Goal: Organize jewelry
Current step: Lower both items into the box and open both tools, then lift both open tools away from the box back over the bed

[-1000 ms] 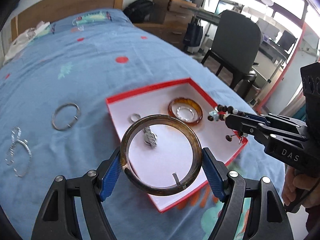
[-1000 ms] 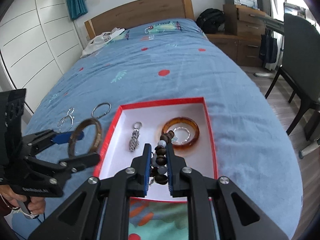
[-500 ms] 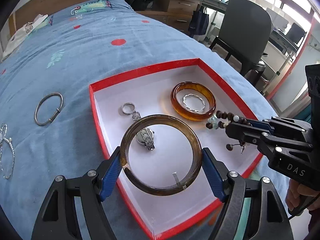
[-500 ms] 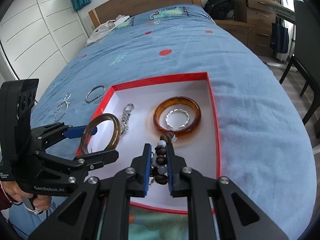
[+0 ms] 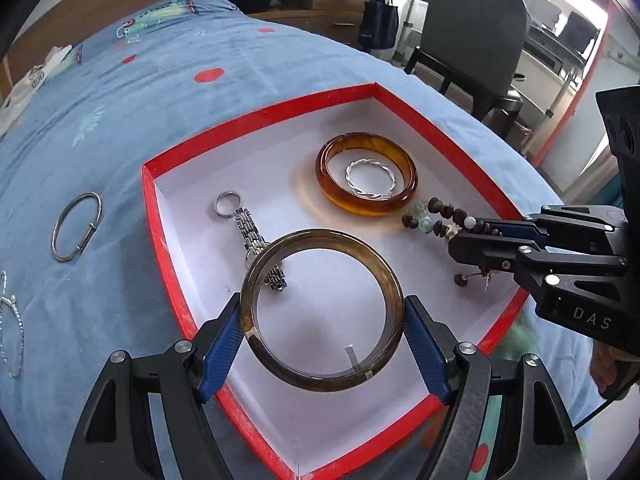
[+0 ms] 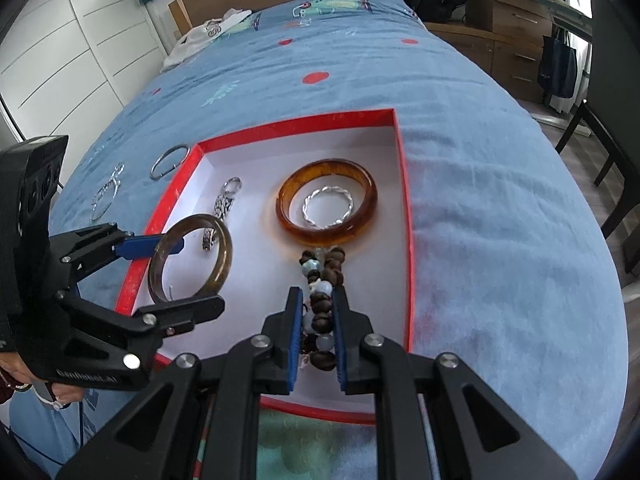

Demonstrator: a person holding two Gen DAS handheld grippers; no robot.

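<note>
A red box with a white floor lies on the blue bed. My left gripper is shut on a smoky brown bangle, held flat just above the box's near part. My right gripper is shut on a brown and pale bead bracelet, low over the box's right side, its front beads by the amber bangle. A twisted silver ring lies inside that bangle. A metal link keychain lies in the box.
On the bedspread left of the box lie a silver oval bangle and a thin silver chain piece. A dark chair and wooden drawers stand beyond the bed's right edge. White clothing lies near the headboard.
Both grippers have moved forward and lower over the box, still holding their pieces. The beads now reach the amber bangle's rim.
</note>
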